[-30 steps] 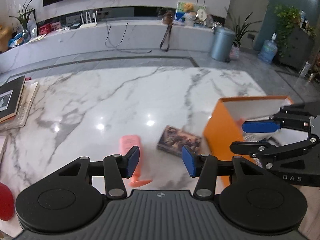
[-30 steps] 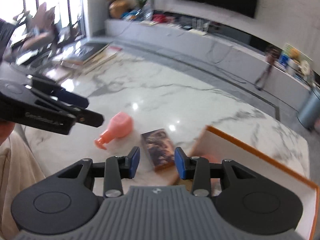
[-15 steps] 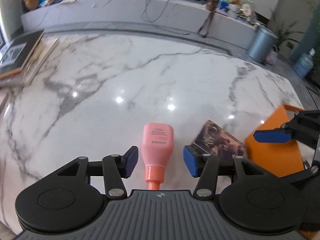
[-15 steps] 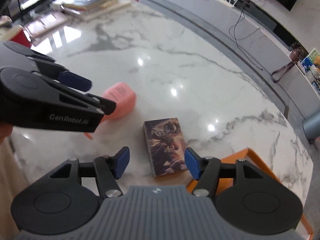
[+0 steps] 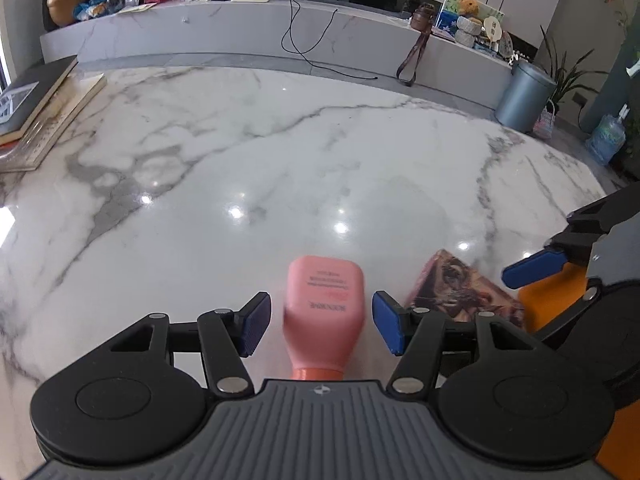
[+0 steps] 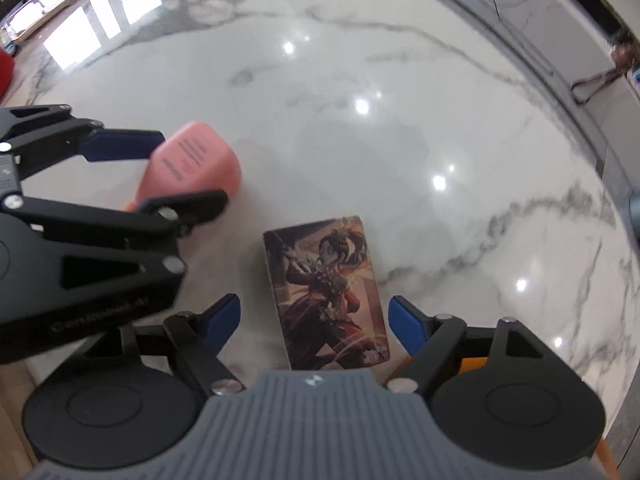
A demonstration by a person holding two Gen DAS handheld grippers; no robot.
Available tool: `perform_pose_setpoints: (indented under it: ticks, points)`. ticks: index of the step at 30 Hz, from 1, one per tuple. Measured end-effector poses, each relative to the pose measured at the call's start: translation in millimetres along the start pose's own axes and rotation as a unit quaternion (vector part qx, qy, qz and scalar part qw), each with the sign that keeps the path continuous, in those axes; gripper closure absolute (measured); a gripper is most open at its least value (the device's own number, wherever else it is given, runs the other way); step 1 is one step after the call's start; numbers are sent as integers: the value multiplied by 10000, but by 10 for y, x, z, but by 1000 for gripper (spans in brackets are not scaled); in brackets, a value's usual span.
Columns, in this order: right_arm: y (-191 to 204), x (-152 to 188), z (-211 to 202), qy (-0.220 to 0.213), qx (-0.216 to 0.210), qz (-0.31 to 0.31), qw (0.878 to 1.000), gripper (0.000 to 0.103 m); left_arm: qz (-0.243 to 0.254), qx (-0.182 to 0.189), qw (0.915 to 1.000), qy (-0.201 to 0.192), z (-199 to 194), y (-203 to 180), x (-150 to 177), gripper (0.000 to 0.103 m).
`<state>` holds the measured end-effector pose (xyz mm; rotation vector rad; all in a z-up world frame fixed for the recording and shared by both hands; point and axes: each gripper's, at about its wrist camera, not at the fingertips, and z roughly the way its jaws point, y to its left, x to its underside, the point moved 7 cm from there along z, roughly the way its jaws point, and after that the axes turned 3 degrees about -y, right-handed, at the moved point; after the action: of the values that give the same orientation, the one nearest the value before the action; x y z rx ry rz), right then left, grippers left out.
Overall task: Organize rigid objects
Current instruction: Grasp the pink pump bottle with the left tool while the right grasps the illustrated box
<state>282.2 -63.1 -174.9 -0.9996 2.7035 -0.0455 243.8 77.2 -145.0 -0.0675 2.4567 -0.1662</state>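
Between the left fingers (image 5: pixel 256 322), pink bottle (image 5: pixel 325 312) untouched.

Desk (image 5: pixel 280 168) bare and open beyond pink bottle (image 5: pixel 325 308) and card box (image 6: pixel 328 292); orange bin (image 5: pixel 548 300) blocks right edge; book stack (image 5: pixel 36 112) crowds far left.

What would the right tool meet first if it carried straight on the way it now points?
Most likely the picture box lying flat on the marble table. It sits between the right tool's open fingers, which do not yet touch it, though depth is hard to judge.
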Motion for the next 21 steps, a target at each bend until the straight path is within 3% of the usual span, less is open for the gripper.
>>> perform_pose_setpoints:
  ticks: [7,10,17,21]
  points:
    - [-5,-26,103,228,-64,150,9996,23,-61,167,9998,112,68,12,50,50]
    - [33,-16,124,239,-76,112,9996,42,21,151,9998,122,37,12,74,51]
    - [164,76,68,179,-217,232,9993,44,-349,217,9983,414,-67,148,153,52]
    - [337,166,29,177,-290,225,9992,44,-347,76,9977,569,-129,181,214,52]
